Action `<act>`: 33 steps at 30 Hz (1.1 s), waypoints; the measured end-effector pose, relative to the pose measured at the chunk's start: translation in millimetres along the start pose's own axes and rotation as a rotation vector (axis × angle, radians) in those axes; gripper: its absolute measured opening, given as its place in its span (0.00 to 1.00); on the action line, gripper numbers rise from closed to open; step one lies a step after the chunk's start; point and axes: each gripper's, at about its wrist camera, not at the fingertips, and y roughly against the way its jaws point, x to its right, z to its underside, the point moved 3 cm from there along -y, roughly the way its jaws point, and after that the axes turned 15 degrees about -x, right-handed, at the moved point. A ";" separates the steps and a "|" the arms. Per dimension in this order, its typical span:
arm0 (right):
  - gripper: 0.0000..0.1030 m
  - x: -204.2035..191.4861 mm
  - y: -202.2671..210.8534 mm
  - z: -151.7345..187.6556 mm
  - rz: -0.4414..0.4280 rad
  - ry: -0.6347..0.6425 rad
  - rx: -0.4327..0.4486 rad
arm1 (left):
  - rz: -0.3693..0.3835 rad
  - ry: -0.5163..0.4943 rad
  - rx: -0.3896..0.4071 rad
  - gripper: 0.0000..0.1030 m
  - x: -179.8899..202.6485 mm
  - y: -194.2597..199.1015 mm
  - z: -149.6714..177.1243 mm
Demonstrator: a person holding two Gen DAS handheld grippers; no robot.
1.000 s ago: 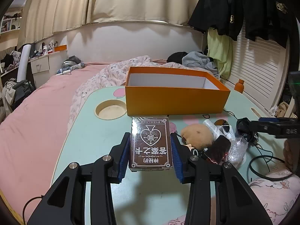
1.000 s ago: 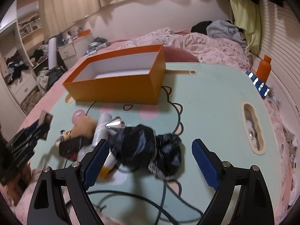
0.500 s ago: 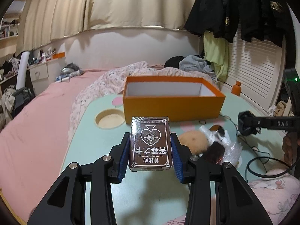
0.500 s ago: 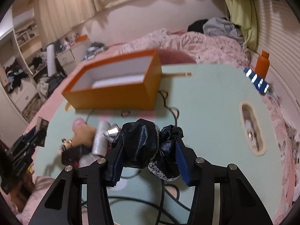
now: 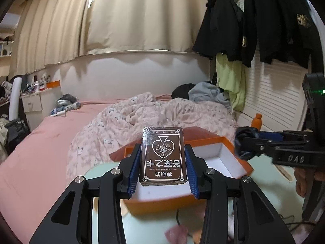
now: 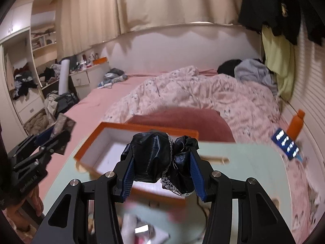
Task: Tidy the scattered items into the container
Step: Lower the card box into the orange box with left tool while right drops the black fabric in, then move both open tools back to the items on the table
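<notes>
Both pairs of jaws are pinching something. The left gripper [image 5: 162, 162] has its blue pads pressed against the long sides of a card deck [image 5: 163, 154], and the right gripper [image 6: 161, 170] is clamped on a black fabric bundle [image 6: 160, 158].

The orange box [image 5: 233, 148] sits on the pale green table [image 6: 243, 162], open at the top, with white inner walls and a white floor. The parts of its interior that show hold nothing; the held items hide the rest. In the left wrist view the card deck hangs over the near half of the box, clear of its floor. In the right wrist view the bundle is in front of the box's near wall, above the rim.

The deck is dark brown and wrapped in shiny film, printed with a heart-shaped spade emblem, a star pattern and white characters. The bundle is glossy black, crumpled, with a strip of white lace trim.
</notes>
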 end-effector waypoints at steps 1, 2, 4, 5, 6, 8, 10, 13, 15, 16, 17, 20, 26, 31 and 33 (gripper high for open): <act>0.47 -1.7 -7.0 -3.4 0.004 0.000 -0.006 | 0.011 -0.003 -0.008 0.41 0.4 -8.6 -2.4; 0.48 -4.0 -16.2 -6.6 0.005 0.001 -0.018 | 0.019 -0.005 -0.017 0.41 0.8 -15.8 -2.5; 0.48 -6.5 -32.5 -8.1 0.018 0.002 -0.043 | 0.021 -0.006 -0.041 0.41 0.9 -33.3 1.2; 0.48 -8.3 -42.0 -7.2 0.033 0.006 -0.060 | 0.016 0.002 -0.060 0.41 0.2 -41.0 4.0; 0.48 -9.7 -51.1 -5.6 0.046 0.009 -0.078 | 0.019 0.014 -0.080 0.41 -0.8 -48.8 7.2; 0.48 -9.3 -62.2 -1.5 0.054 0.007 -0.097 | 0.032 0.044 -0.098 0.41 -4.6 -57.7 13.3; 0.48 -9.7 -70.2 2.8 0.068 0.018 -0.113 | 0.044 0.066 -0.115 0.41 -8.2 -64.0 17.4; 0.48 -8.1 -77.4 7.5 0.077 0.021 -0.130 | 0.044 0.083 -0.149 0.41 -13.0 -71.5 20.9; 0.48 -5.9 -78.8 8.8 0.079 0.018 -0.132 | 0.045 0.084 -0.158 0.41 -13.2 -72.8 23.4; 0.48 -5.2 -78.8 9.3 0.081 0.018 -0.132 | 0.045 0.083 -0.162 0.41 -13.5 -73.3 24.3; 0.48 -4.4 -78.5 9.3 0.082 0.017 -0.131 | 0.042 0.082 -0.164 0.41 -13.8 -73.5 24.8; 0.49 -2.6 -78.1 8.6 0.082 0.017 -0.129 | 0.041 0.081 -0.161 0.41 -14.4 -72.7 25.1; 0.56 -2.5 -74.9 8.8 0.082 0.019 -0.102 | 0.053 0.107 -0.175 0.45 -17.4 -72.7 24.3; 0.62 -6.5 -67.6 7.4 0.089 0.038 -0.073 | 0.084 0.174 -0.164 0.68 -26.6 -64.8 22.9; 0.63 -7.1 -61.8 7.9 0.083 0.037 -0.062 | 0.102 0.197 -0.164 0.68 -30.9 -59.1 20.8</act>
